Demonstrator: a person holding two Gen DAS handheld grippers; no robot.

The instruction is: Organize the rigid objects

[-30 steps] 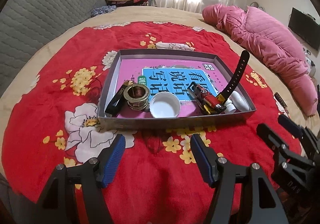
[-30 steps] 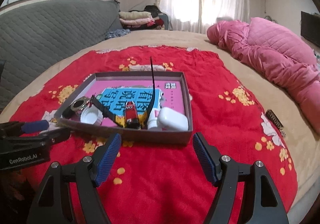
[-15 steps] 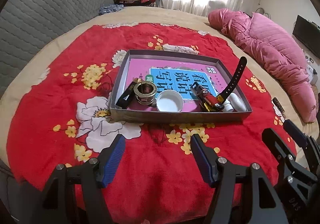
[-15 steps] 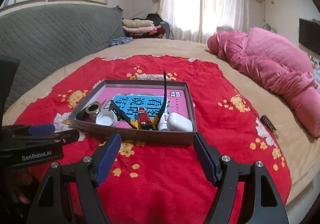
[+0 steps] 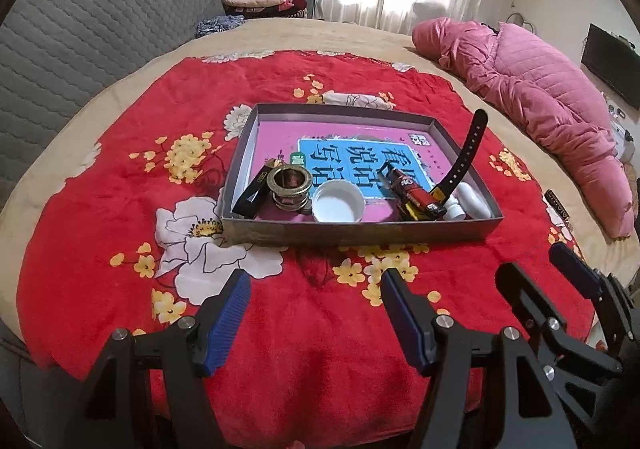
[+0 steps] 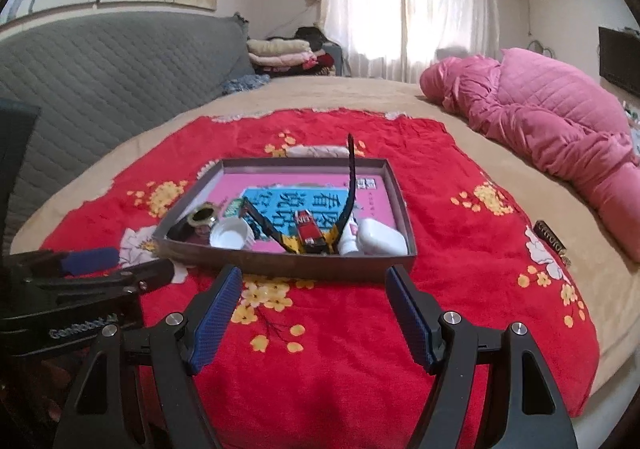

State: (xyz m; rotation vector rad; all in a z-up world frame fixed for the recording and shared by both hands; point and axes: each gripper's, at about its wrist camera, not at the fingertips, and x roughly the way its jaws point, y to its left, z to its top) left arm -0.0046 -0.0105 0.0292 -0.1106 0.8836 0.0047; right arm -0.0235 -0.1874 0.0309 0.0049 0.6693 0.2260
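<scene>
Both my claws, left gripper and right gripper, gape empty, short of the tray. Its objects line the near wall (watch strap upright), right-of-centre, nearer my right.

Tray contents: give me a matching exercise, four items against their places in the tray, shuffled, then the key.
As the left wrist view shows the tray:
1. brass ring
2. white cap
3. watch strap
4. black bar

A. rises above the right wall
B. leans at the left wall
C. middle of the near wall
D. between the black bar and the white cap

Pairs: 1-D, 2-C, 3-A, 4-B
</scene>
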